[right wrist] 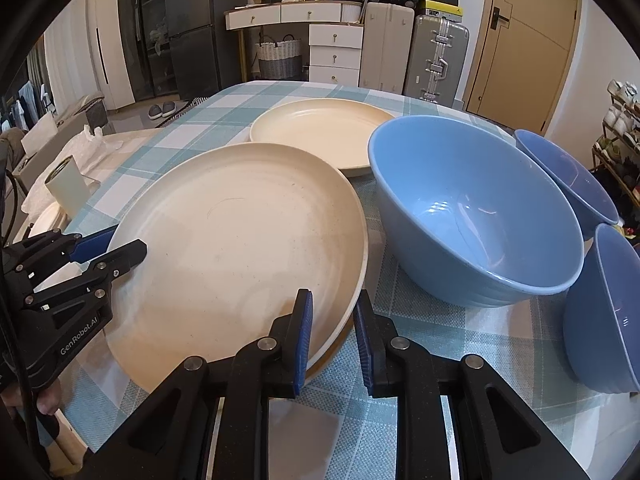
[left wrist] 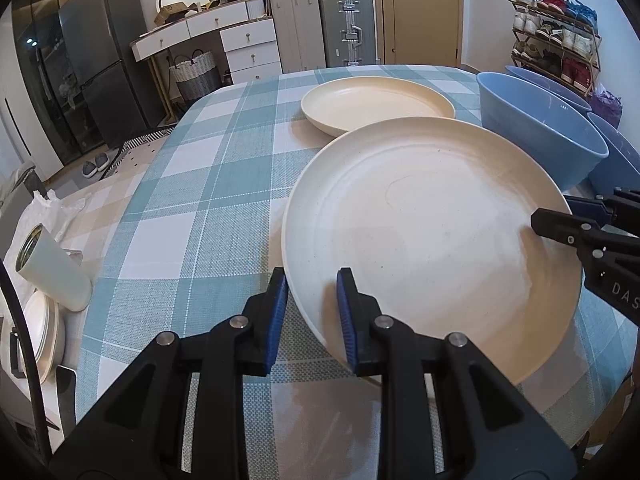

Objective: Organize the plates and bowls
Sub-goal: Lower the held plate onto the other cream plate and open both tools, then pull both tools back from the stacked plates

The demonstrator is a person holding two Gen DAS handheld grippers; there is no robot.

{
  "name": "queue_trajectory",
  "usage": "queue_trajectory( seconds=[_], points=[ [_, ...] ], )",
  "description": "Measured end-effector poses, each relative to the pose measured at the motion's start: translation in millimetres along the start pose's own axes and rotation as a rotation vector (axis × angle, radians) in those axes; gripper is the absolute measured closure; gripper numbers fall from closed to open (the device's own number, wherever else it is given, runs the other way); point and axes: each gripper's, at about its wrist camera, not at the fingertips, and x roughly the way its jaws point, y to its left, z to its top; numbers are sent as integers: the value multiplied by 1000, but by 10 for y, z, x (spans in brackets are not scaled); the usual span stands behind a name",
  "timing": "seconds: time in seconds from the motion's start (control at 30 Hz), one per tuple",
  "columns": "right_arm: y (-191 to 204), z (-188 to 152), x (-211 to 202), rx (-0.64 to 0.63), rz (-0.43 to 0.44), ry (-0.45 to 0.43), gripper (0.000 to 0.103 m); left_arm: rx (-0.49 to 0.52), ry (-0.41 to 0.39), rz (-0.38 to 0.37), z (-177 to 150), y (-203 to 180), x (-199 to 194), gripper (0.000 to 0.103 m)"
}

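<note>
The large cream plate (right wrist: 236,248), empty, sits on the checked tablecloth (left wrist: 180,184) just left of the empty blue bowl (right wrist: 472,216). Left gripper (left wrist: 312,312) and right gripper (right wrist: 332,332) straddle its opposite rims, jaws narrow, pads not visibly pressing.
</note>
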Motion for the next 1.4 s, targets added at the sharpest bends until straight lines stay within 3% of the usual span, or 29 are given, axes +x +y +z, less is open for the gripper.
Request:
queue_trajectory(
  seconds=[0.63, 0.77, 0.97, 1.1, 1.17, 1.23, 1.27, 1.4],
  points=[
    [108, -65, 81, -45, -45, 2, 75, 56, 1, 40, -56, -80, 59, 80],
    [132, -95, 107, -63, -56, 5, 73, 66, 0, 23, -69, -116, 59, 70],
    [101, -106, 126, -44, -17, 13, 67, 62, 0, 11, -68, -115, 60, 67],
    [104, -104, 112, -37, 15, 10, 53, 36, 4, -35, -57, -77, 48, 53],
    [126, -94, 104, -41, 12, 7, 48, 31, -9, -40, -50, -70, 25, 37],
    [148, -84, 74, -54, 0, -10, 31, 34, -23, -34, -45, -59, 0, 28],
    [150, -82, 44, -56, 2, -24, 18, 34, -29, -37, -44, -51, -18, 28],
    [155, -68, -59, -58, 24, -54, 11, 1, -36, -61, -12, 31, -65, 27]
  ],
)
